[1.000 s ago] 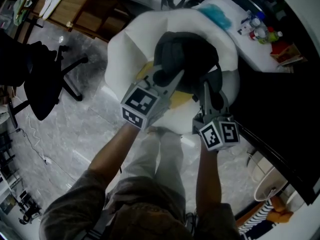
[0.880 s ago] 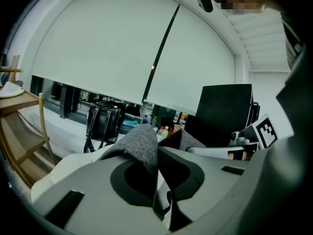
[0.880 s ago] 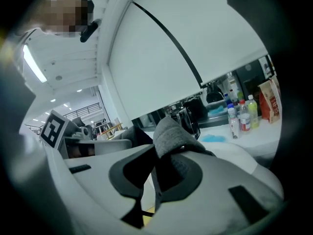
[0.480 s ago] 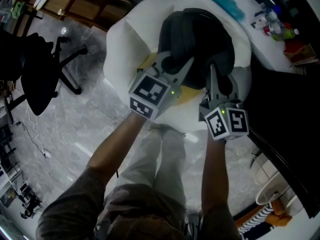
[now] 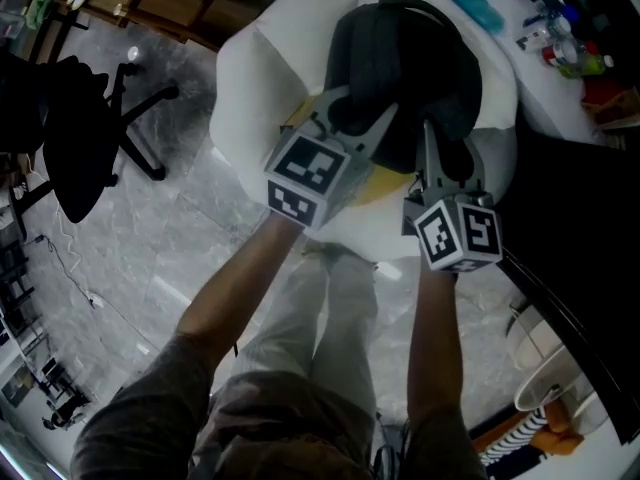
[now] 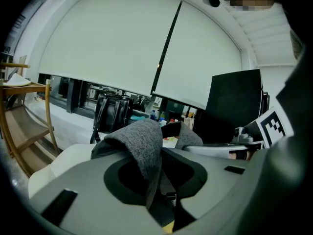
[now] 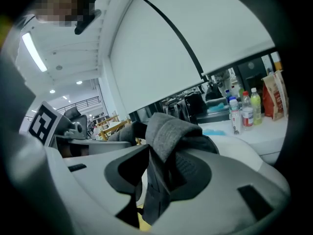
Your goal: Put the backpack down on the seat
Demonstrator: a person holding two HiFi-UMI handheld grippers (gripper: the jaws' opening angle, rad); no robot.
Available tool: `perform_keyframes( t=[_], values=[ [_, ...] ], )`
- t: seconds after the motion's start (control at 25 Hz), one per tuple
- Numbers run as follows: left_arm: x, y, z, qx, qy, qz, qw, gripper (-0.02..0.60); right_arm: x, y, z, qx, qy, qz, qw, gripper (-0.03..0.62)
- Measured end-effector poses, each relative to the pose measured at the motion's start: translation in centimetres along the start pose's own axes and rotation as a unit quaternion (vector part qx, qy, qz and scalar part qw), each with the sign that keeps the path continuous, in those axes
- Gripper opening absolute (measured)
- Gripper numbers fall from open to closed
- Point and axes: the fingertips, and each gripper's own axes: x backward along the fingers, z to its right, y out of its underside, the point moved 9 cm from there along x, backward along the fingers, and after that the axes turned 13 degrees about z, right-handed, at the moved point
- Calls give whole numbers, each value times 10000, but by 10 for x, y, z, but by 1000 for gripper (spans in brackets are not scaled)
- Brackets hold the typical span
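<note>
Backpack sits in the middle of the white seat. The left gripper has a gray strap between its jaws, and the jaws are opening and look loose on it. The right gripper is opening too, with another strap hanging between its jaws.
</note>
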Motion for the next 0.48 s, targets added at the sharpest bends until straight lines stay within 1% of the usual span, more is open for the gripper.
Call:
perform_keyframes(
  t=[0.04,0.12,0.28,0.36,0.44,0.48],
  values=[
    [2,1,0,19,-53,-25,10000,103,2,0,1,-12,52,-12,10000,129],
    [4,3,2,63,-128,-78,9999,186,7,-1,3,-56,165,-26,9998,187],
    [10,8,6,113,-321,-221,9992,319,17,0,6,-139,392,-88,9991,293],
    [14,9,6,137,-489,-286,9983,386,22,1,6,-152,559,-141,9982,320],
    [19,11,6,183,-600,-369,9973,419,29,1,7,-173,748,-155,9969,337],
    [21,12,6,213,-616,-412,9970,420,32,1,8,-186,824,-148,9963,339]
  ],
)
